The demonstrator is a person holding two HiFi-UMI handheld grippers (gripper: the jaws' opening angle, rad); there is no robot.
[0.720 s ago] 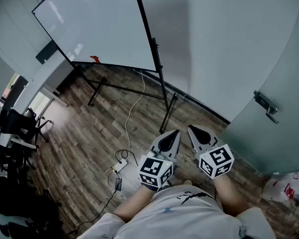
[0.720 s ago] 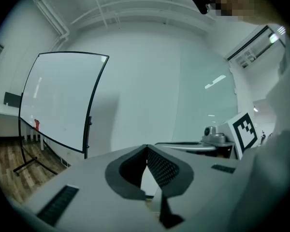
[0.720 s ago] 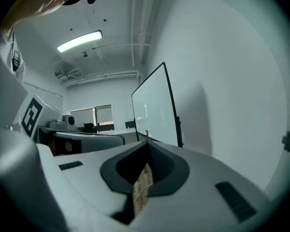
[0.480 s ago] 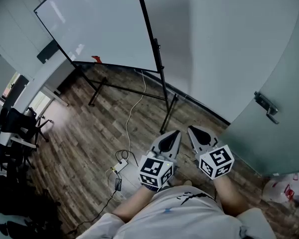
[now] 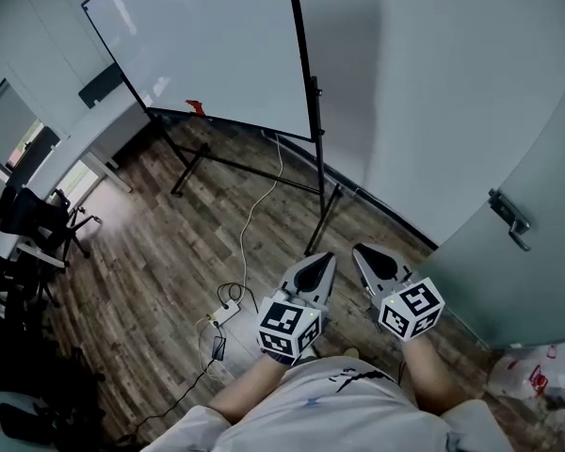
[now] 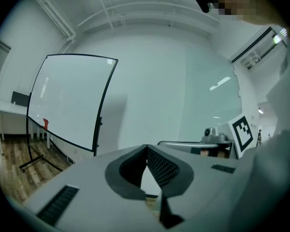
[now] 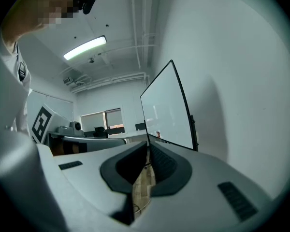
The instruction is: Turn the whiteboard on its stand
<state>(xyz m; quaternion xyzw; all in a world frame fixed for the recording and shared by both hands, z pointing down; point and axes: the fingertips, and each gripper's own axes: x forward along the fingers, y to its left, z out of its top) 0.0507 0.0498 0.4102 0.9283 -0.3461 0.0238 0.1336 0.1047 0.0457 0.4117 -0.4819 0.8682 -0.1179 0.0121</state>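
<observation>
A large whiteboard (image 5: 207, 50) in a black frame stands on a black stand (image 5: 322, 219) across the wooden floor, well ahead of both grippers. It also shows at the left in the left gripper view as the whiteboard (image 6: 67, 103), and in the right gripper view as the whiteboard (image 7: 168, 110). A small red thing (image 5: 197, 107) sits on its lower ledge. My left gripper (image 5: 326, 258) and right gripper (image 5: 360, 252) are held side by side close to my body, both shut with nothing between the jaws, pointing toward the stand.
A cable (image 5: 250, 224) runs across the floor to a power strip (image 5: 228, 314). Black chairs (image 5: 33, 229) stand at the left. A glass door with a handle (image 5: 510, 222) is at the right, a white bag (image 5: 527, 377) beside it. A white wall stands behind the board.
The view has shifted slightly: the whiteboard now sits a bit further right and lower in the head view. Both grippers keep their places near my body.
</observation>
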